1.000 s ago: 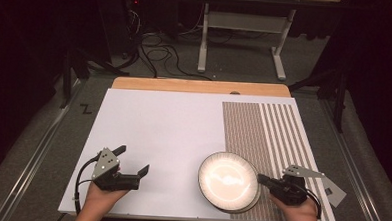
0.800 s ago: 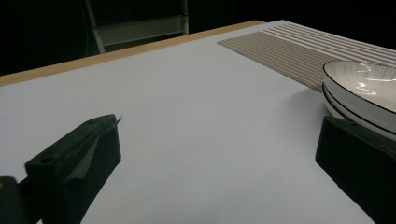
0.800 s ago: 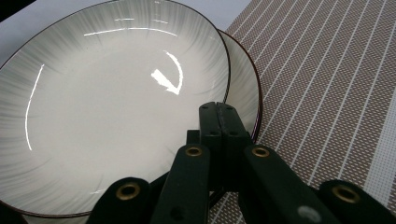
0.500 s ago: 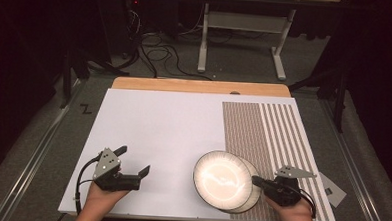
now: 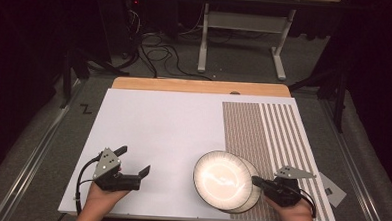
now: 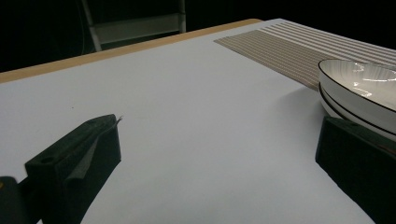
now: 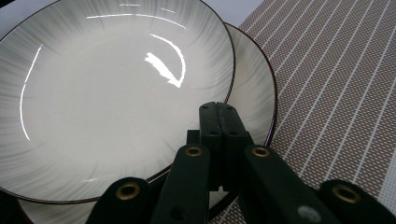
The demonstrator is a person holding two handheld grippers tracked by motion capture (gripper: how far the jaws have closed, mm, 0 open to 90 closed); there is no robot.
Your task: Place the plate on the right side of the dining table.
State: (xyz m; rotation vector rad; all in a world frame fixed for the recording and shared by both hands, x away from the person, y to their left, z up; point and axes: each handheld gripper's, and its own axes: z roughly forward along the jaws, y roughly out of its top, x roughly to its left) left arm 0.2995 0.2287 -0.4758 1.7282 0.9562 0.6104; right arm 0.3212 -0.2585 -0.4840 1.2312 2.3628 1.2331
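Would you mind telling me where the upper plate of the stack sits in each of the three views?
High view: upper plate low, right of centre, beside the right gripper.
Left gripper view: at the right edge, above the right-hand jaw.
Right gripper view: across the upper left.
Shared landmark: the striped placemat.
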